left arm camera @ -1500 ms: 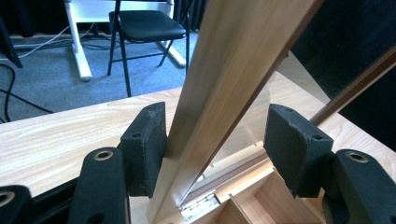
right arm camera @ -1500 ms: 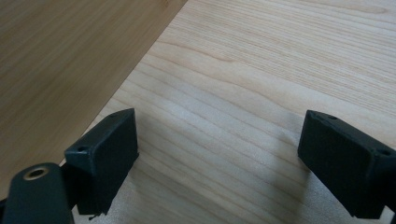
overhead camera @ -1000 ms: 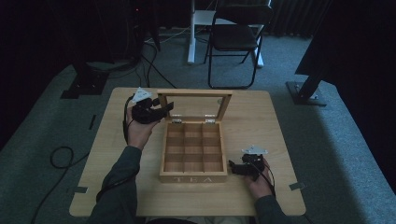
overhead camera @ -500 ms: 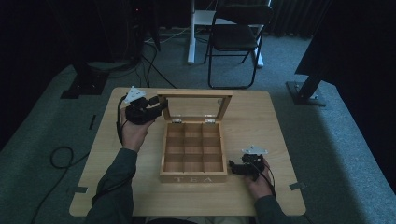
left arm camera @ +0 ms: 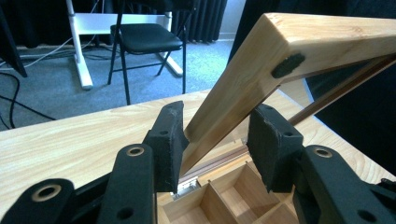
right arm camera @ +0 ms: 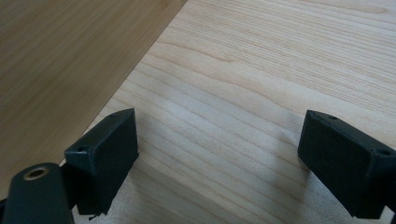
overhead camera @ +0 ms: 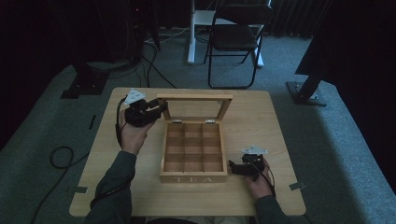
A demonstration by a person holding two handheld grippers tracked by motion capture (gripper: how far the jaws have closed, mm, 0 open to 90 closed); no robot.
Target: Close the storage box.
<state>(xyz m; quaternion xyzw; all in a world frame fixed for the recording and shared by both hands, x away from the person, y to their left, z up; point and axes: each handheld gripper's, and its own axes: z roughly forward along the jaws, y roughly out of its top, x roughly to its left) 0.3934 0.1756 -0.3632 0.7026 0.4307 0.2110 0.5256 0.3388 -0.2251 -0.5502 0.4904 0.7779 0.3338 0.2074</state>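
A wooden tea box [overhead camera: 194, 178] marked "TEA" sits mid-table, its empty compartments [left arm camera: 233, 196] exposed. Its glass-windowed lid [overhead camera: 195, 98] stands raised at the back. My left gripper [overhead camera: 159, 108] is at the lid's left corner. In the left gripper view it [left arm camera: 215, 140] is open with the lid's side frame [left arm camera: 280, 51] between the jaws: the left pad [left arm camera: 168, 135] touches the wood and the right pad stands apart. My right gripper [overhead camera: 234, 168] rests on the table by the box's front right corner, open [right arm camera: 217, 158] and holding nothing, with the box wall [right arm camera: 56, 56] to its left.
The light wooden table [overhead camera: 261, 116] has bare room on both sides of the box. On the carpet behind it are a black folding chair [overhead camera: 233, 37], a white stand leg [overhead camera: 191, 42], cables and dark equipment bases [overhead camera: 306, 91].
My left gripper has shifted slightly left and back along the lid's left corner. The lid stays raised. The right gripper has not moved.
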